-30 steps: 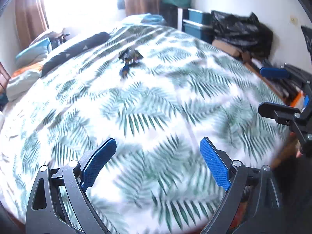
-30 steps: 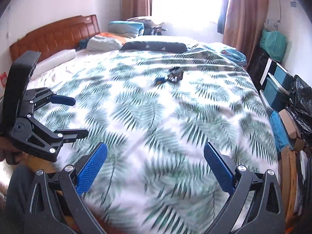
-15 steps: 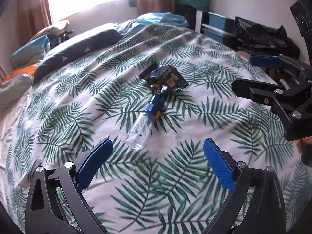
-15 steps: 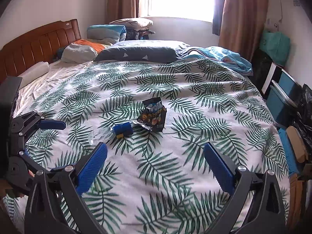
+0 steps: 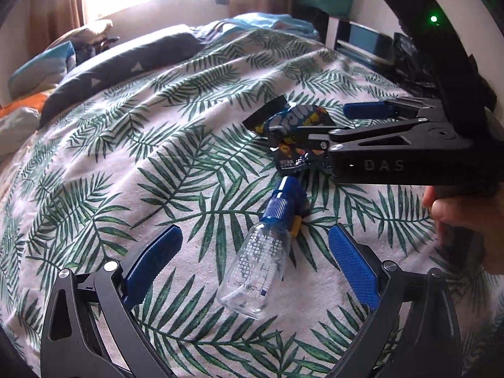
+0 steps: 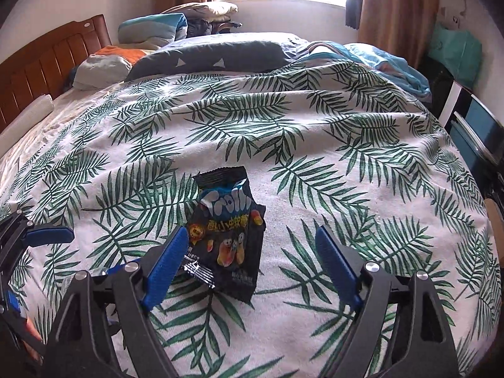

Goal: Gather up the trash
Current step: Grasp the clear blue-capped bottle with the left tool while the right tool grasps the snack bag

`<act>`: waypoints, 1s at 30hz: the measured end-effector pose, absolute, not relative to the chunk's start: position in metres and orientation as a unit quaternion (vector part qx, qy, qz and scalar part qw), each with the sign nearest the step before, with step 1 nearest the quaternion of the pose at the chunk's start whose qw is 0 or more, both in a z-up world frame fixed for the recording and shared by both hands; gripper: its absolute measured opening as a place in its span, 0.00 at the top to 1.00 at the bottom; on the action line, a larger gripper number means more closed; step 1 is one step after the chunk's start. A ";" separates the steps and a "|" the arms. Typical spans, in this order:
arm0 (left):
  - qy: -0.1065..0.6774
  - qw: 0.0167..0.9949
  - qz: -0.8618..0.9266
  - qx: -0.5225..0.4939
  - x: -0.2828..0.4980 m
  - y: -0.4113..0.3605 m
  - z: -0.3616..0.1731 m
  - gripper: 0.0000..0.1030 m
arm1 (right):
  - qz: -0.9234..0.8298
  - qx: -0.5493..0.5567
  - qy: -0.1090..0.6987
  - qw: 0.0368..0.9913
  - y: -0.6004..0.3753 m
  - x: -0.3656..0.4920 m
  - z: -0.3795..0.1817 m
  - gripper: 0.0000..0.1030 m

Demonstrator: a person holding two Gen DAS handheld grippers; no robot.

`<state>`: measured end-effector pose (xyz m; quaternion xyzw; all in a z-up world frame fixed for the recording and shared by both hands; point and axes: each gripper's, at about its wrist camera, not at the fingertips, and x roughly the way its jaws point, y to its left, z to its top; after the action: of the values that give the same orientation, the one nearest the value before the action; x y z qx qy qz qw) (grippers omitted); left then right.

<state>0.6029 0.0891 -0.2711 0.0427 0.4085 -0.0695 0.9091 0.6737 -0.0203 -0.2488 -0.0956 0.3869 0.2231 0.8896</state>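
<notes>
A clear plastic bottle (image 5: pixel 255 271) with a blue cap lies on the leaf-print bedspread (image 5: pixel 126 163). My left gripper (image 5: pixel 253 236) stands open around it, one blue pad on each side and neither touching. Just beyond the cap lies a black candy bag (image 6: pixel 230 230), crumpled and flat on the bedspread. My right gripper (image 6: pixel 252 233) is low over the bag with its jaws closing. The bag lies between the pads, close to the left pad, and is not pinched. In the left wrist view the right gripper (image 5: pixel 324 123) reaches in from the right, held by a hand (image 5: pixel 456 214).
A dark grey pillow (image 6: pixel 217 53) and folded bedding (image 6: pixel 151 28) lie at the far end of the bed by the wooden headboard (image 6: pixel 47 63). Blue storage boxes (image 6: pixel 478 132) and a teal bag (image 6: pixel 456 50) stand along the right side. A finger of the left gripper (image 6: pixel 47 236) shows at the left edge.
Both grippers have come forward and down across the bed to the bottle and the bag, which now look large and close. The right jaws have narrowed.
</notes>
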 end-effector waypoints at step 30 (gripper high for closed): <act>0.430 0.894 -0.096 0.077 0.564 0.064 -0.269 0.64 | 0.254 -0.110 0.395 0.876 -0.053 0.612 -0.239 0.92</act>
<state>0.5639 0.0636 -0.2695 0.0774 0.4298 -0.0959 0.8945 0.6115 -0.0527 -0.2390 -0.1098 0.3950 0.2536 0.8761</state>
